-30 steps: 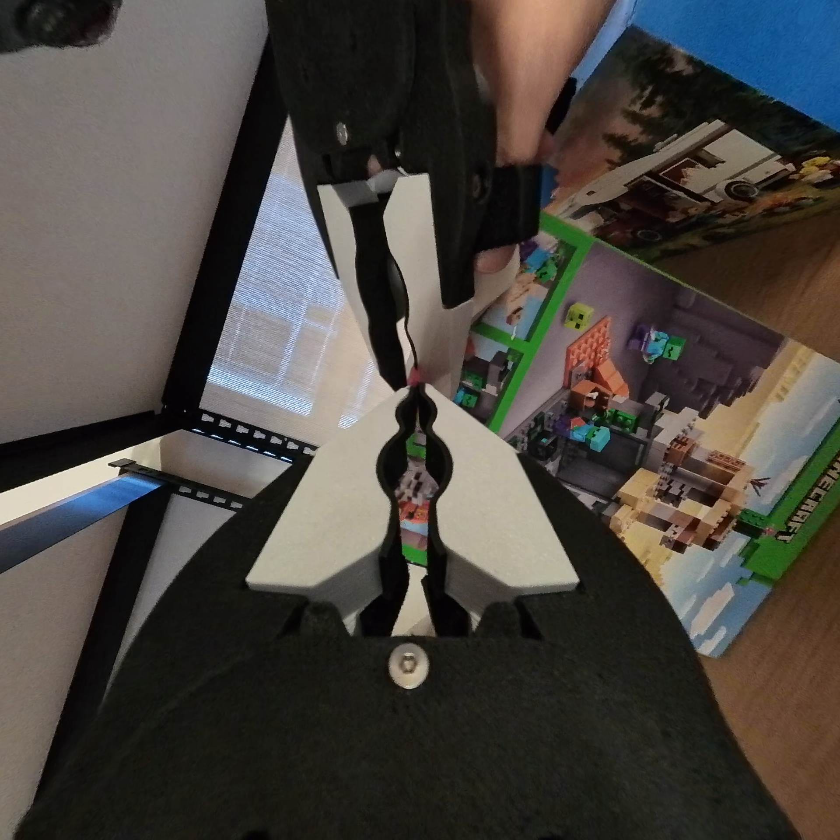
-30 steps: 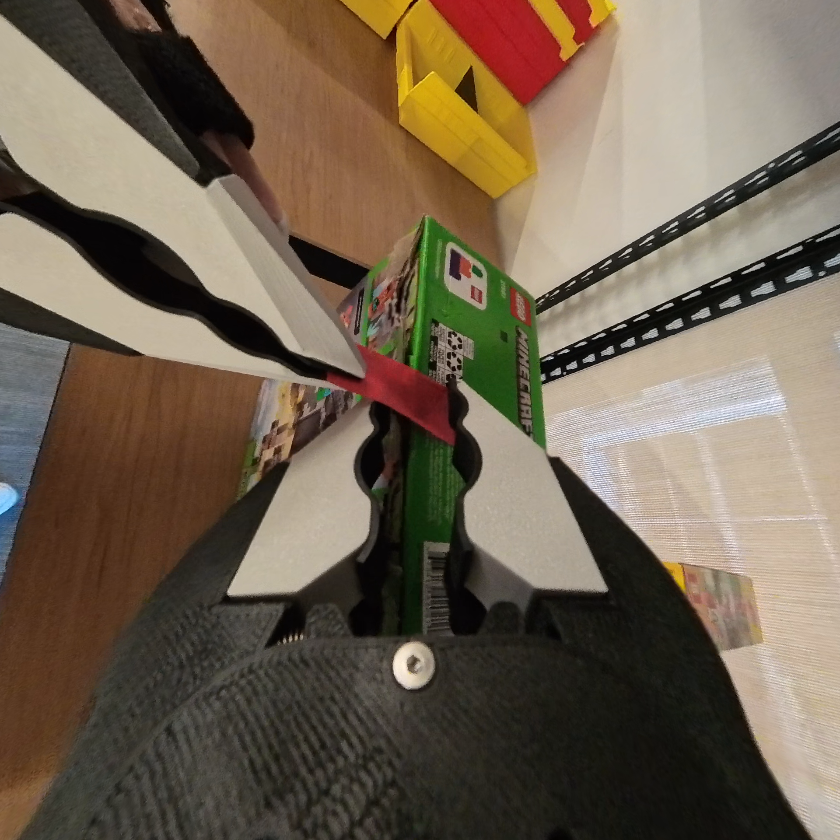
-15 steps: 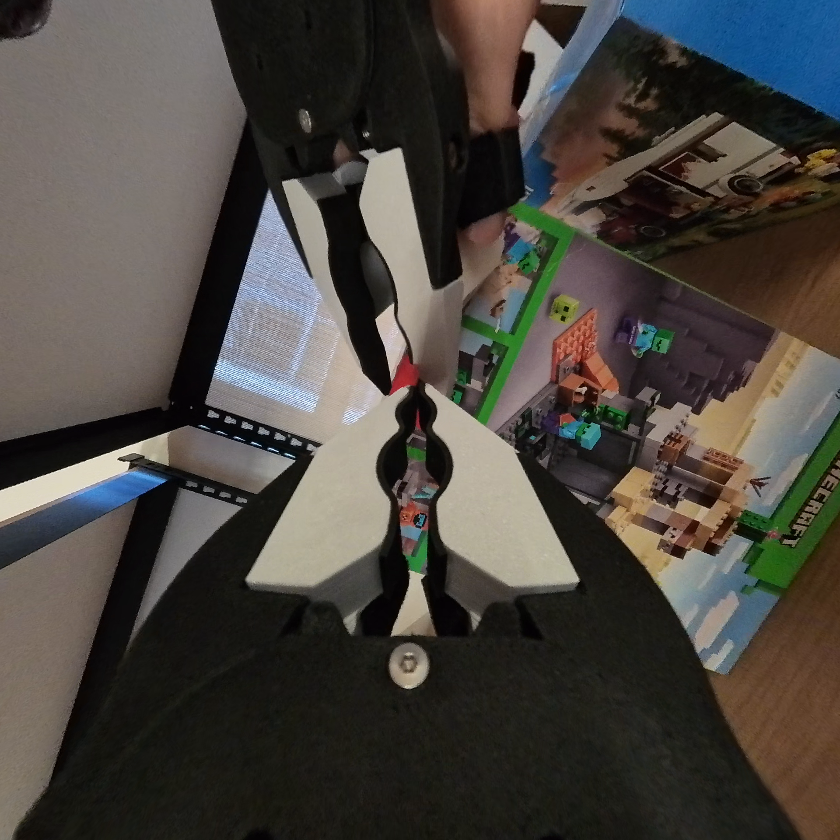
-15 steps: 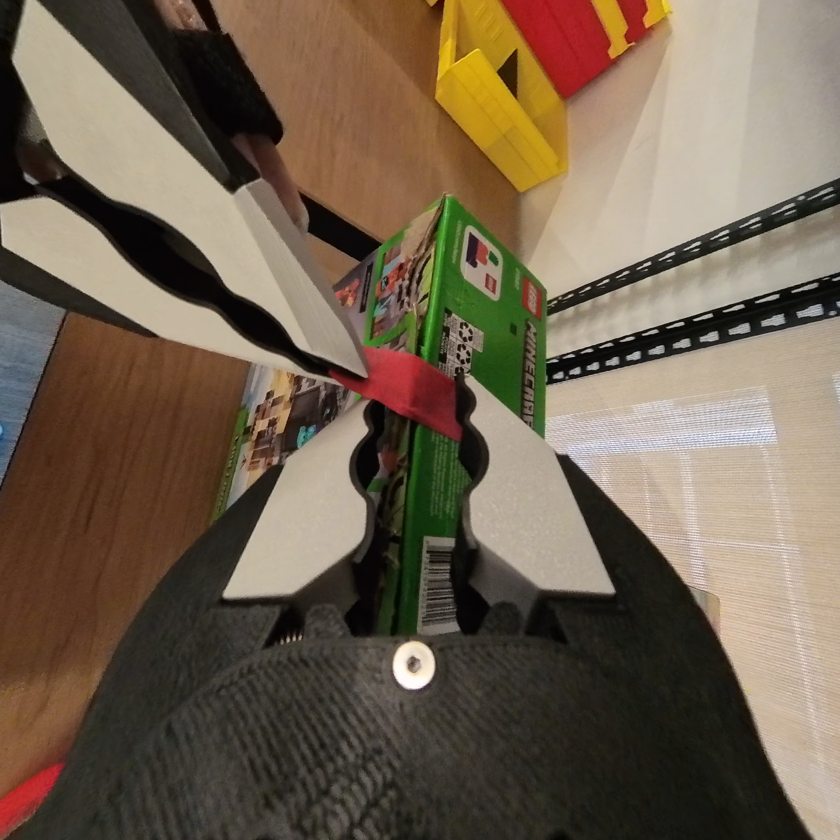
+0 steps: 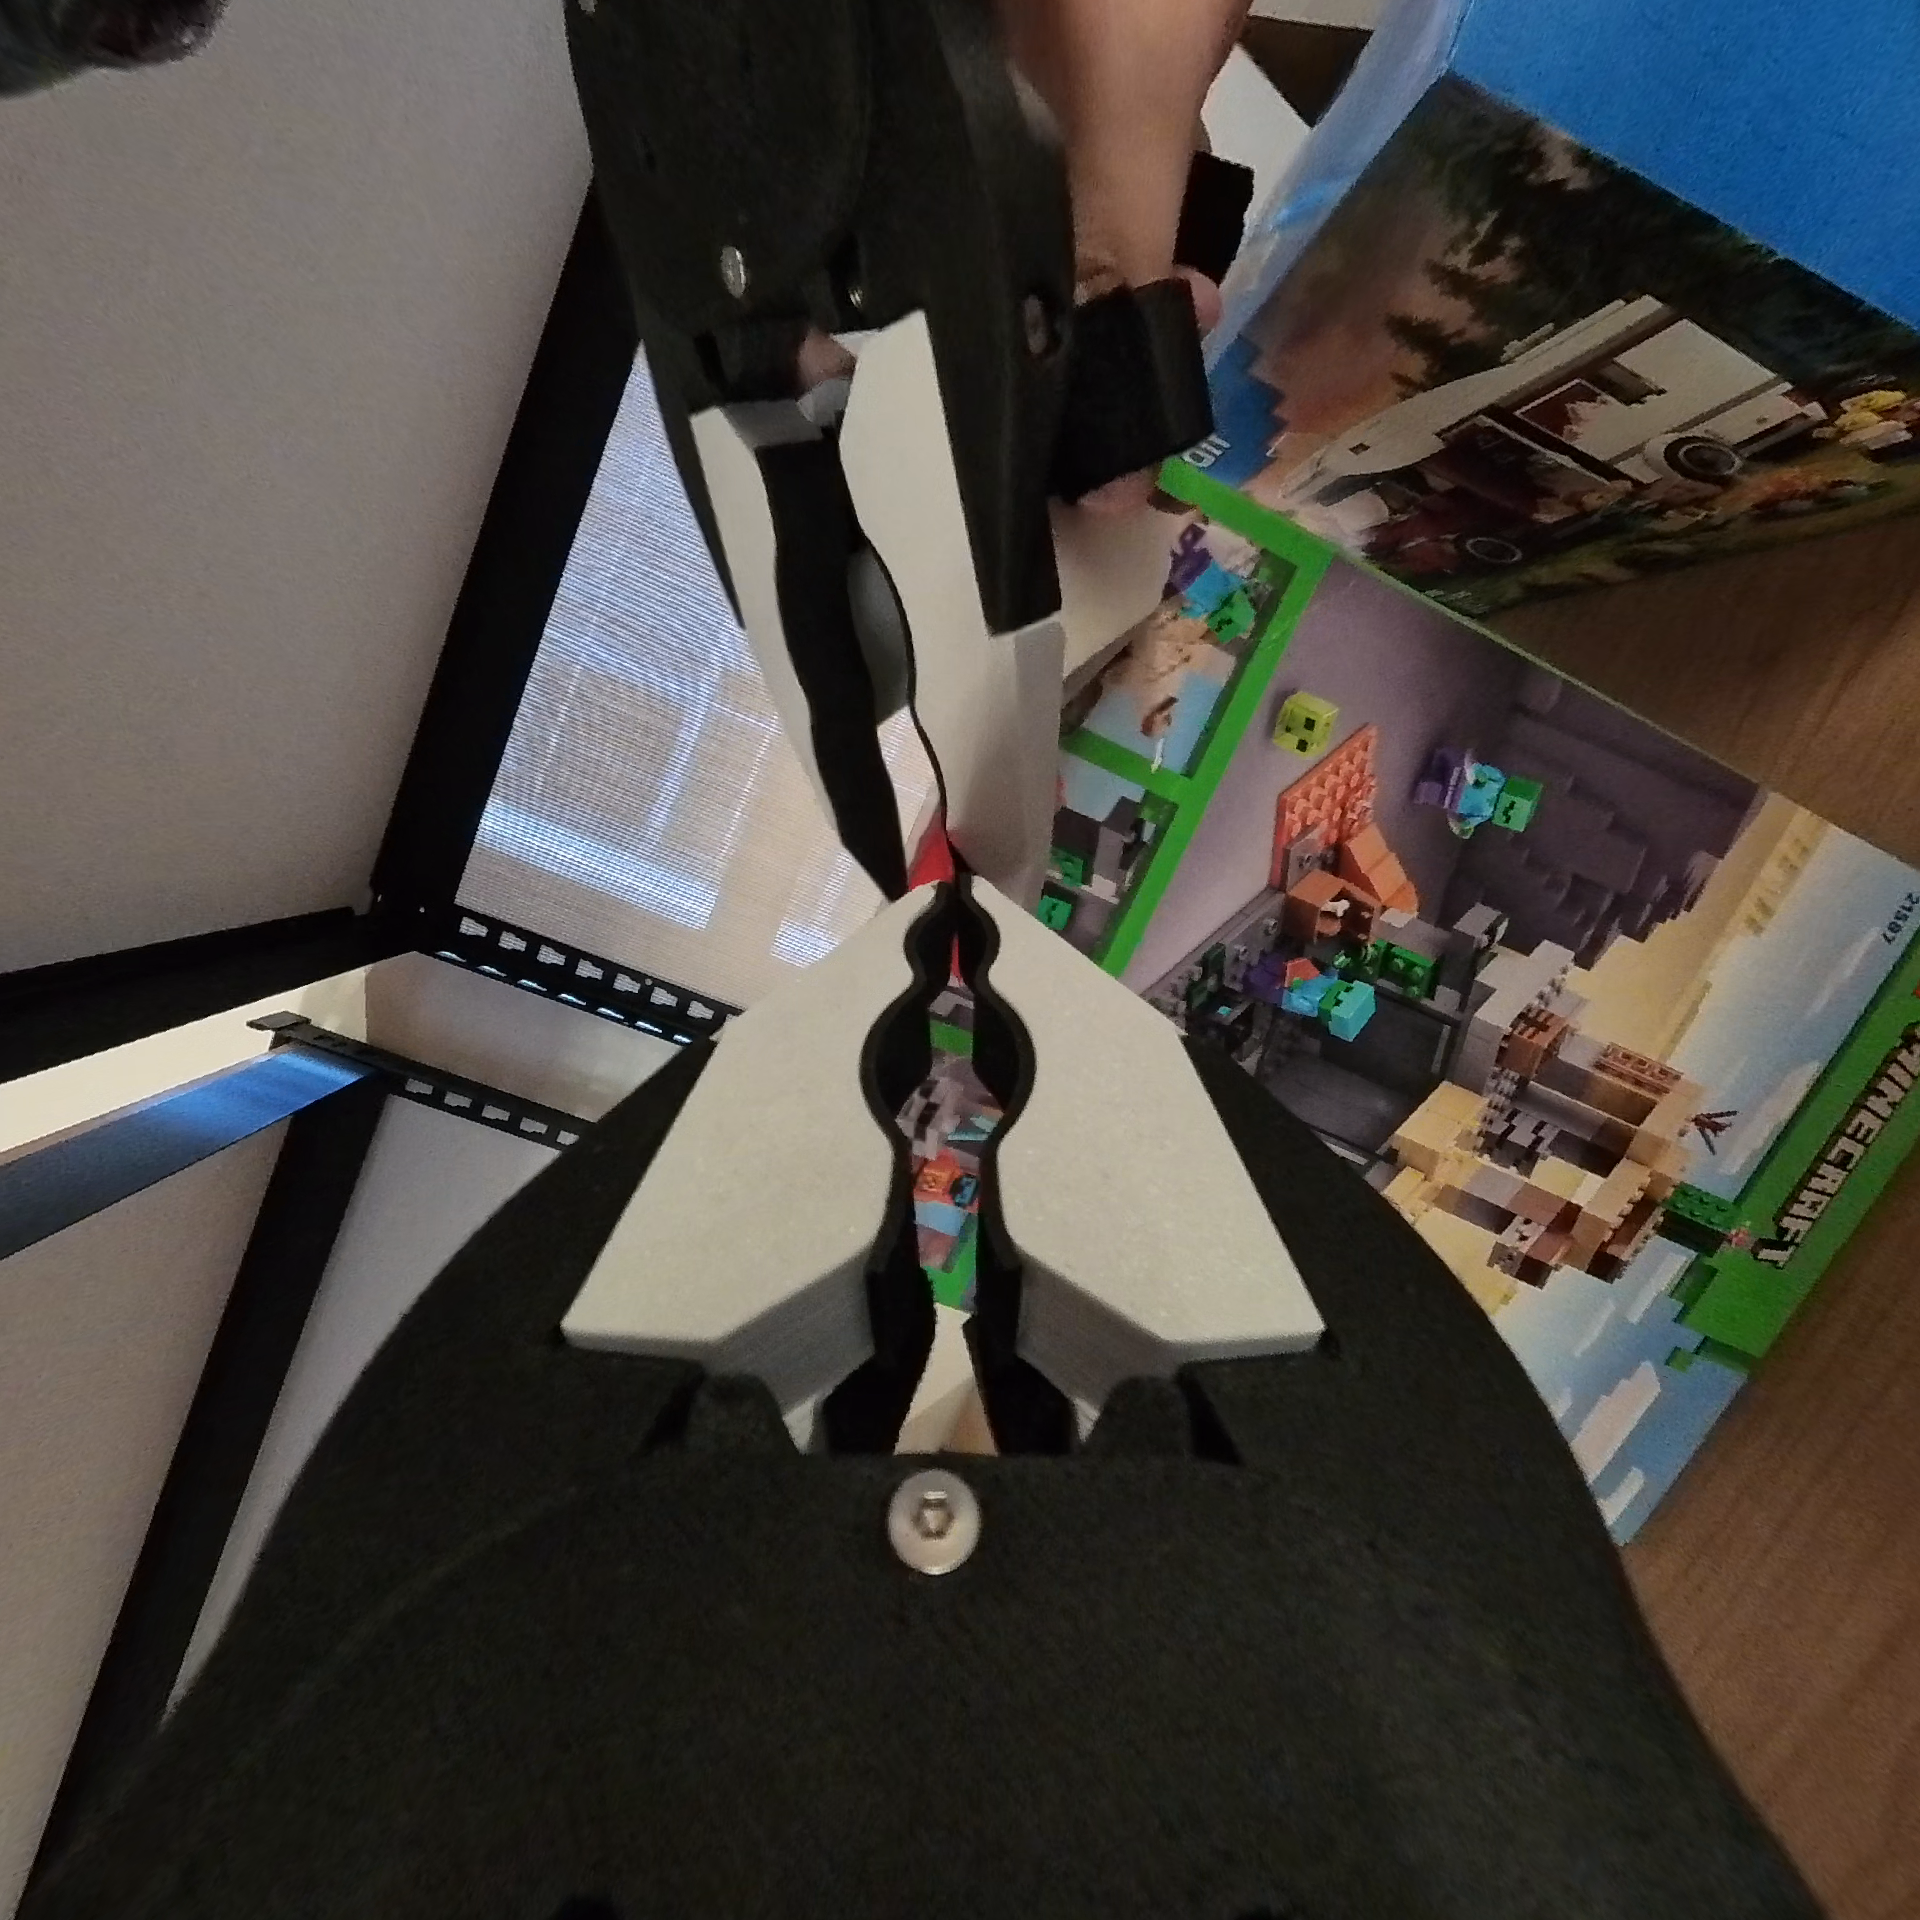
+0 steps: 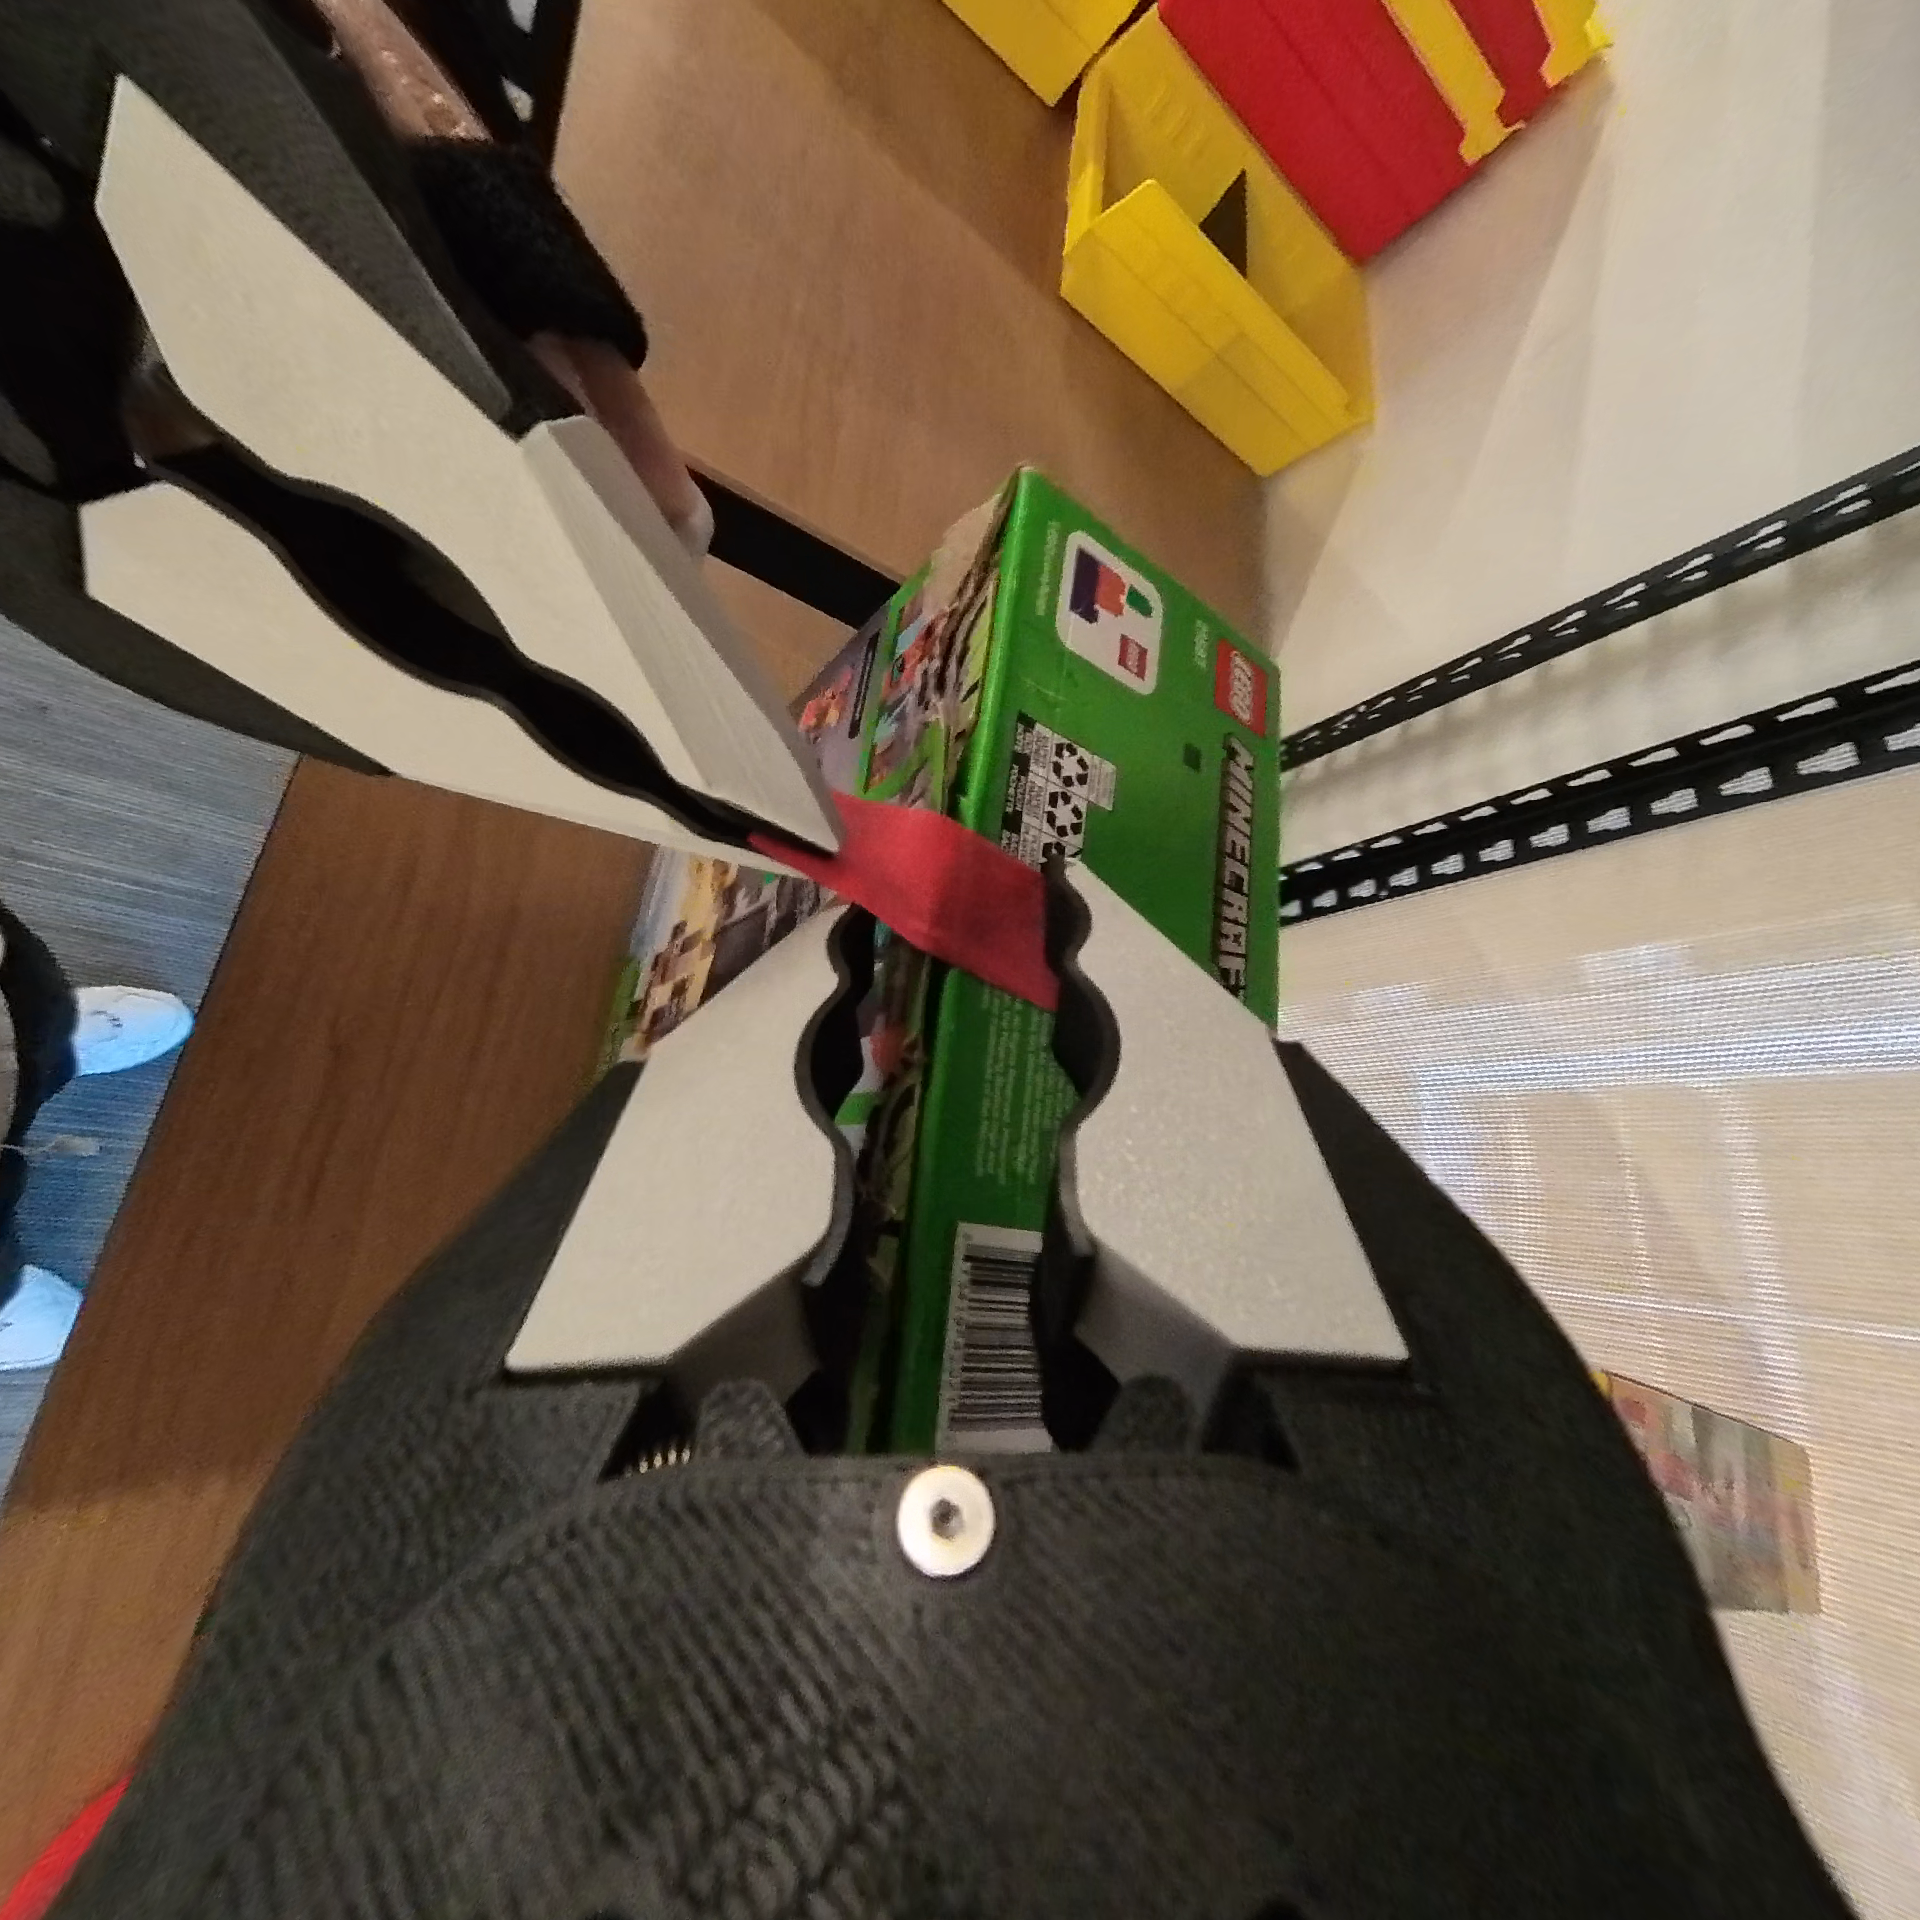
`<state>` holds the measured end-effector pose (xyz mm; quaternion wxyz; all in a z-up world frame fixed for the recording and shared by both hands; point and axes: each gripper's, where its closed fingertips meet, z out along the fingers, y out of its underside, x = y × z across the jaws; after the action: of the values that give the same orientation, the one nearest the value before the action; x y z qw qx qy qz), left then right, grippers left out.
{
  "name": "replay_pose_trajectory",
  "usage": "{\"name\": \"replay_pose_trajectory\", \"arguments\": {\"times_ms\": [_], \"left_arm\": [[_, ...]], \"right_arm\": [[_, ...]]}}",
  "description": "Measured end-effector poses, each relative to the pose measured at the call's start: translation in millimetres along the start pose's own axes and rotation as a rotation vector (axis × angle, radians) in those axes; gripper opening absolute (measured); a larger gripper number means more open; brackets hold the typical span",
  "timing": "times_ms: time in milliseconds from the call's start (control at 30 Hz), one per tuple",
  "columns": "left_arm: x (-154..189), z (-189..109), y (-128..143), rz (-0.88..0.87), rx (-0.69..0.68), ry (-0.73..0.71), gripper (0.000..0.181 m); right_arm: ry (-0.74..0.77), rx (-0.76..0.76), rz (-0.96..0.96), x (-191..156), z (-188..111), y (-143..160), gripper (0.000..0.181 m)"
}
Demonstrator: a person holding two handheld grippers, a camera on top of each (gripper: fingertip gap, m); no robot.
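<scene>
Pinching one red strip [image 6: 940, 894] between them, left tongs [image 5: 954, 902] and right tongs [image 6: 956, 935] meet tip-to-tip above a green toy box [image 6: 1101, 748].

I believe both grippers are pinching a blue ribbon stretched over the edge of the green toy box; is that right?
Not quite: the ribbon is red, not blue, as the right wrist view shows. The rest holds: the left gripper and the right gripper each pinch an end of it, stretched over the edge of the green toy box.
</scene>
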<state>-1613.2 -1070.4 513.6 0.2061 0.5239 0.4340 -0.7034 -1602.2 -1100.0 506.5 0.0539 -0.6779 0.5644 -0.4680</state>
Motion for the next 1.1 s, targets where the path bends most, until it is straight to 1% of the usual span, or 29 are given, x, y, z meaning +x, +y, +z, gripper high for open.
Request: {"name": "replay_pose_trajectory", "arguments": {"times_ms": [100,200,333,567,633,700,833,1100], "left_arm": [[-4.0,0.4,0.3,-0.011,-0.002,0.001,0.000],[-6.2,1.4,1.6,-0.036,-0.011,0.019,0.000],[-2.1,1.1,0.8,-0.064,-0.014,0.041,0.000],[5.9,2.6,2.7,0.058,-0.058,-0.007,0.000],[6.3,2.9,3.6,0.066,-0.065,-0.003,0.000],[5.0,1.7,3.0,0.066,-0.066,-0.001,0.000],[4.4,0.9,2.8,0.068,-0.073,0.006,0.000],[9.1,6.9,9.8,0.223,-0.086,-0.091,0.000]], "right_arm": [[-0.015,-0.018,0.014,1.7,-0.2,0.0,0.030],[0.024,-0.049,-0.016,4.1,0.8,1.1,0.027],[0.067,-0.051,-0.060,4.4,1.2,2.4,0.026],[0.117,-0.056,-0.105,3.5,1.8,4.1,0.027],[0.106,-0.062,-0.120,2.3,1.7,4.7,0.029],[0.085,-0.064,-0.138,-0.7,1.5,5.5,0.035],[0.074,-0.059,-0.151,-1.5,1.3,5.9,0.037],[0.082,-0.043,-0.152,-1.6,1.8,6.5,0.038]]}}
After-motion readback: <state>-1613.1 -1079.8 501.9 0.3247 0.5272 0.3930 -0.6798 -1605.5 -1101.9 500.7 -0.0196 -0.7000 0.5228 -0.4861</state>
